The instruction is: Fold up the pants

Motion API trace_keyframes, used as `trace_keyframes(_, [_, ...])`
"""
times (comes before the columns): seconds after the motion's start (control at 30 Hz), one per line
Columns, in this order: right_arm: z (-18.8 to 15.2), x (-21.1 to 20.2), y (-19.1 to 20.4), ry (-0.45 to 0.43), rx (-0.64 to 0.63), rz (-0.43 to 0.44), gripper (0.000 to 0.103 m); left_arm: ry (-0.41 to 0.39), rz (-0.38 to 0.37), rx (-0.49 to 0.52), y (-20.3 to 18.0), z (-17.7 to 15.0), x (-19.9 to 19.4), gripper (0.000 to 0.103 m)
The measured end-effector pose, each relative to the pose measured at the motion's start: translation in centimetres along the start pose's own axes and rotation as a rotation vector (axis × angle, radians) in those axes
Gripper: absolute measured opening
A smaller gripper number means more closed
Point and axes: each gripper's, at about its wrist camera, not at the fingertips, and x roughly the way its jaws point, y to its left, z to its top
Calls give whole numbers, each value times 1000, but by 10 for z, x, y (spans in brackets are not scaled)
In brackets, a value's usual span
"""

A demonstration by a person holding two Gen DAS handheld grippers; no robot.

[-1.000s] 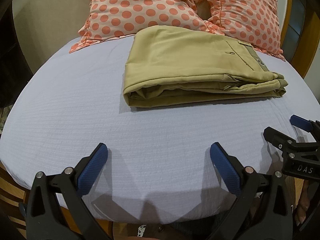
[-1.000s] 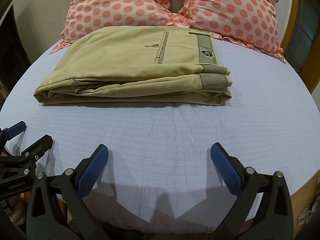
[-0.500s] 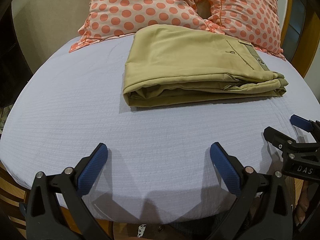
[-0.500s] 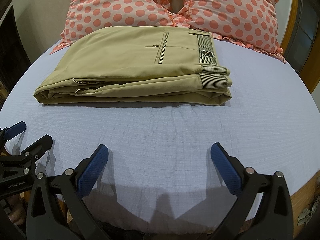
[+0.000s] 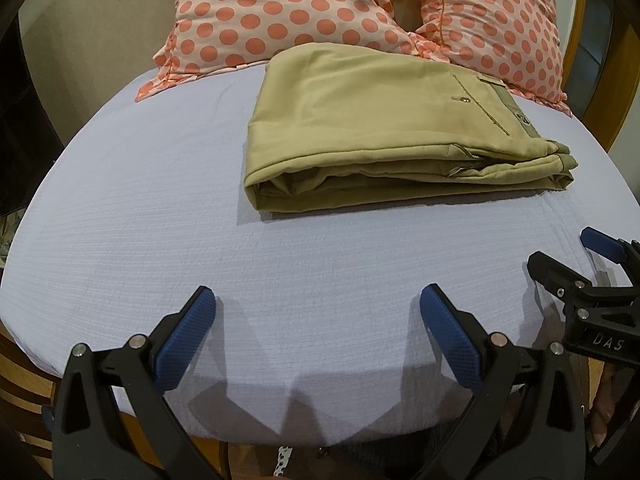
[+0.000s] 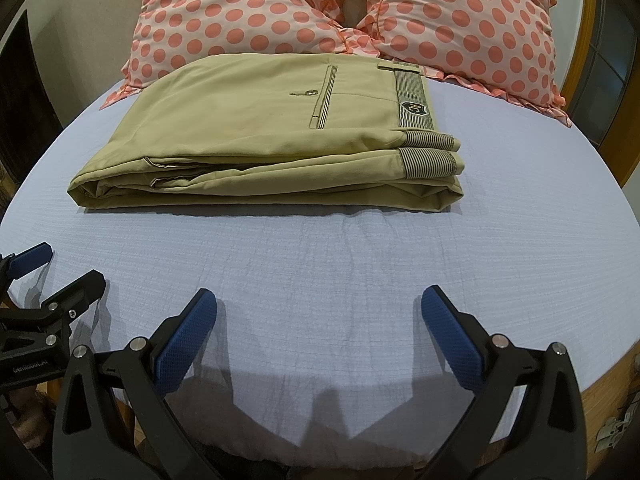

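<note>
Khaki pants [image 6: 272,136] lie folded in a compact stack at twelve o'clock on the lavender bedsheet [image 6: 340,272], their far edge touching the polka-dot pillows [image 6: 460,20]. Left gripper [image 5: 318,320] and right gripper [image 6: 320,320] hover spread wide and empty near the bed's six o'clock edge. Any further reach risks snagging a top layer and pulling the stack apart.

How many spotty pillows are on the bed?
2. One spotty pillow lies at the head of the bed on the left, and the other pillow beside it on the right, both behind the folded pants.

Khaki pants [image 6: 256,128] lie folded flat, waistband rightward
</note>
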Motion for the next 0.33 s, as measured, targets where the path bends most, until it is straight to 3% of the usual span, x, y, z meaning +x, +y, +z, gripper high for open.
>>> trace_keyframes(0.33, [0,1,1,-1,1,-1,102,4,-1,2,1,1,0,101])
